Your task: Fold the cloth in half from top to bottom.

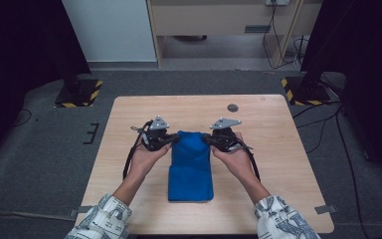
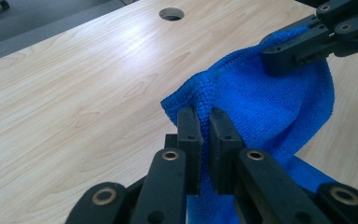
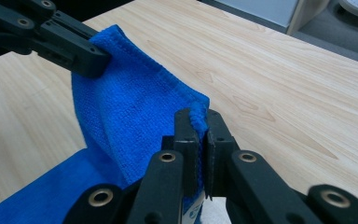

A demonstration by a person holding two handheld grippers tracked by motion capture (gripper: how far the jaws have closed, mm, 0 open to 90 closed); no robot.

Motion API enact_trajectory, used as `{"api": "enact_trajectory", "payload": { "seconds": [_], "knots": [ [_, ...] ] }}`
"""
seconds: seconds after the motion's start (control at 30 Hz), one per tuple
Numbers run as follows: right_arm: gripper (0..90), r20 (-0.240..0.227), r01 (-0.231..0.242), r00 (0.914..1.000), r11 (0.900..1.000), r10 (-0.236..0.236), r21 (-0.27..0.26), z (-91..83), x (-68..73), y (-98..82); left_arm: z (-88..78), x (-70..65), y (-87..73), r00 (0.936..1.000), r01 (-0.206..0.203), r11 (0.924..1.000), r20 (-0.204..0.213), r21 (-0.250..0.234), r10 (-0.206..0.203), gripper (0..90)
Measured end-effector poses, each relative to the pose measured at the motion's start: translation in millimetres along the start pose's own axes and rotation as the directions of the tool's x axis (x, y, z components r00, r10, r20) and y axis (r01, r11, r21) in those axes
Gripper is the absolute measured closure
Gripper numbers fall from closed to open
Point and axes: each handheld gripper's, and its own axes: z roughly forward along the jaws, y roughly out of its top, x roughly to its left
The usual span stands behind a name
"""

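Note:
A blue cloth lies lengthwise on the wooden table, its far end lifted off the surface. My left gripper is shut on the cloth's far left corner; in the left gripper view the jaws pinch the blue cloth. On the far right corner my right gripper is shut too, and the right gripper view shows its jaws clamping the cloth edge. Each gripper view also shows the other gripper: the right gripper and the left gripper, both gripping the raised edge.
A round hole sits in the table near its far edge, right of centre. Bare wood lies on both sides of the cloth. Black stands with yellow-black bases rise on the floor beyond the table's far corners.

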Motion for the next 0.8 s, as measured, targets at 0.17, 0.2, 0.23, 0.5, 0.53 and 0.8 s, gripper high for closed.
{"api": "enact_trajectory", "payload": {
  "seconds": [0.17,0.2,0.23,0.5,0.53,0.8],
  "knots": [
    [86.1,-0.022,0.011,0.9997,1.0,-0.011,-0.014,-8.5,8.0,-2.2,-6.0,-5.9,-4.9,0.9999,-0.004,1.0,0.013,-0.009,0.004,83.9],
    [86.1,-0.025,0.016,0.9996,1.0,-0.016,-0.011,-9.3,9.5,-3.4,-6.8,-7.2,-6.5,0.9999,-0.005,1.0,0.016,-0.008,0.005,83.9],
    [86.1,-0.029,0.018,0.9994,1.0,-0.018,-0.01,-10.1,10.9,-5.2,-7.5,-8.9,-8.8,0.9998,-0.004,0.9999,0.02,-0.01,0.004,83.9],
    [86.0,-0.054,0.02,0.9983,1.0,-0.02,0.0,-13.9,18.9,-22.8,-11.2,-16.8,-22.2,0.9989,0.004,0.9999,0.046,-0.014,-0.003,83.3],
    [85.9,-0.057,0.021,0.9982,1.0,-0.021,-0.001,-14.1,19.1,-24.0,-11.0,-16.6,-23.4,0.9988,0.008,0.9999,0.048,-0.014,-0.008,83.4],
    [85.8,-0.067,0.031,0.9973,1.0,-0.03,0.001,-16.4,23.0,-25.7,-14.3,-17.6,-28.2,0.9981,0.024,0.9995,0.057,-0.018,-0.023,83.1]
  ]
}}
